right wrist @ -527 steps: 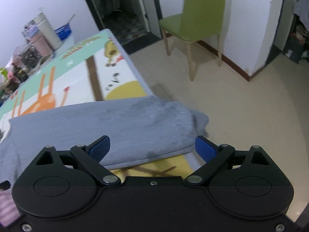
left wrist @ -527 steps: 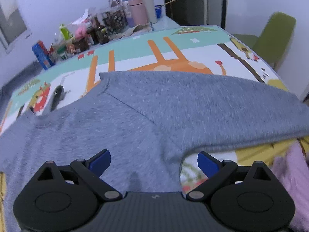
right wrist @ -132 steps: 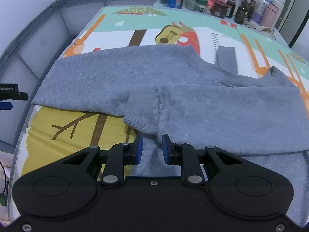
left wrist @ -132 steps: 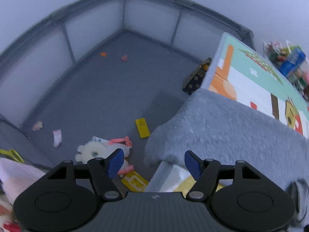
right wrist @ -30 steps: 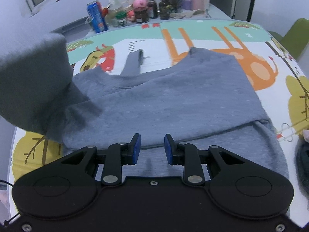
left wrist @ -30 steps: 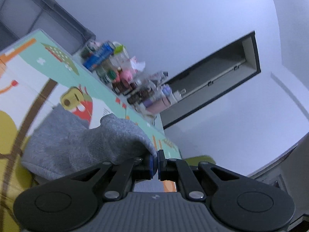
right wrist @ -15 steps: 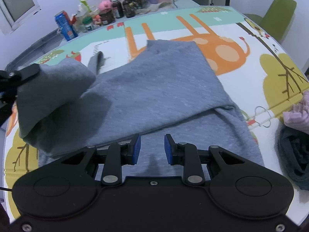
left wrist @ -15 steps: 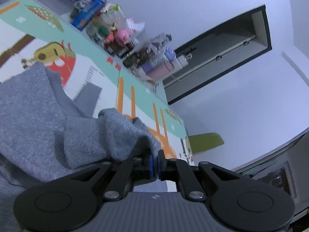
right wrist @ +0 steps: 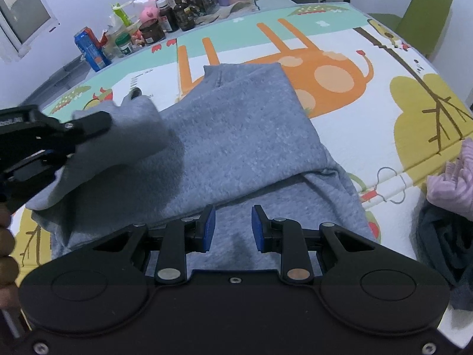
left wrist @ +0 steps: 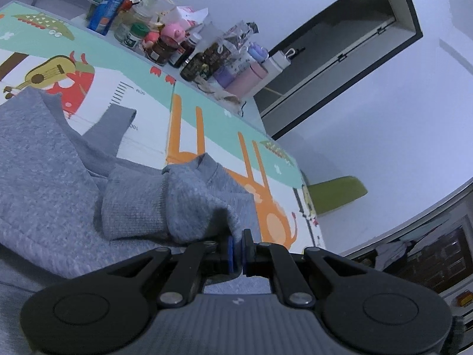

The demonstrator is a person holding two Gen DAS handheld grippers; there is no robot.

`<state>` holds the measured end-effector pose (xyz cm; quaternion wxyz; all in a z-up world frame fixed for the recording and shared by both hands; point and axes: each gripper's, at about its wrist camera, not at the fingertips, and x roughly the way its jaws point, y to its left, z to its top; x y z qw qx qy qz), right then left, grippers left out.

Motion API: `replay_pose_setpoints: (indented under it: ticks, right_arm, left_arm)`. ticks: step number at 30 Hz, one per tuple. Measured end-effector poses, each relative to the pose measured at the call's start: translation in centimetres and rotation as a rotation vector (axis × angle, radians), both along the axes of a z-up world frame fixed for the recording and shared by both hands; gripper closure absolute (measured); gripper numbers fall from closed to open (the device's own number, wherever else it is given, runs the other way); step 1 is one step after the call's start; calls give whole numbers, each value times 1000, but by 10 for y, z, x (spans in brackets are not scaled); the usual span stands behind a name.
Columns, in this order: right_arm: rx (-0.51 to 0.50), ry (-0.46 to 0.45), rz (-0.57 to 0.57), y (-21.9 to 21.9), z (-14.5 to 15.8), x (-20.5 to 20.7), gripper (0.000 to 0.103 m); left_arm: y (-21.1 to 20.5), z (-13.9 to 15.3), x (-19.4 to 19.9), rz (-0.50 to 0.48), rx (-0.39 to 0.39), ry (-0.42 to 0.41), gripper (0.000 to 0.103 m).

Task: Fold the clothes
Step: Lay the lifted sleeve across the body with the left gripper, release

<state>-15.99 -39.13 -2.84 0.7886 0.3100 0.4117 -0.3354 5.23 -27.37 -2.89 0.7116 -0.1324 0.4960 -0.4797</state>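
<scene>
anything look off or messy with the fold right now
The grey sweater lies unevenly: its folded-over panel sits askew, leaving the lower layer sticking out on the right. A grey strip pokes out at the far edge. The left tool holds the cuff bunched up.

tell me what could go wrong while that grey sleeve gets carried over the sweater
The left gripper pinches only a small edge of the sleeve cuff, so it could slip out mid-fold. The right gripper, jaws open over the grey sweater, pins nothing, so the folded layers might drag along.
</scene>
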Motion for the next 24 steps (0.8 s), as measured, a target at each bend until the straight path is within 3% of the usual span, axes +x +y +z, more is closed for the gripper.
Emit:
replay_pose_setpoints:
  ticks: [6, 12, 16, 21, 24]
  right_arm:
    - [20, -11, 12, -12, -5, -7, 78]
    - [37, -15, 11, -22, -11, -17, 78]
    - [47, -17, 8, -26, -13, -20, 78]
    - [52, -29, 7, -30, -13, -23, 78]
    - [49, -36, 7, -32, -12, -25, 75]
  left_arm:
    - [-23, -13, -17, -27, 114, -62, 90]
    - [-37, -19, -36, -82, 225, -142, 68]
    - [-44, -17, -55, -143, 272, -246, 54]
    - [-48, -19, -77, -225, 346, -374, 51]
    - [-44, -22, -80, -223, 389, -383, 51]
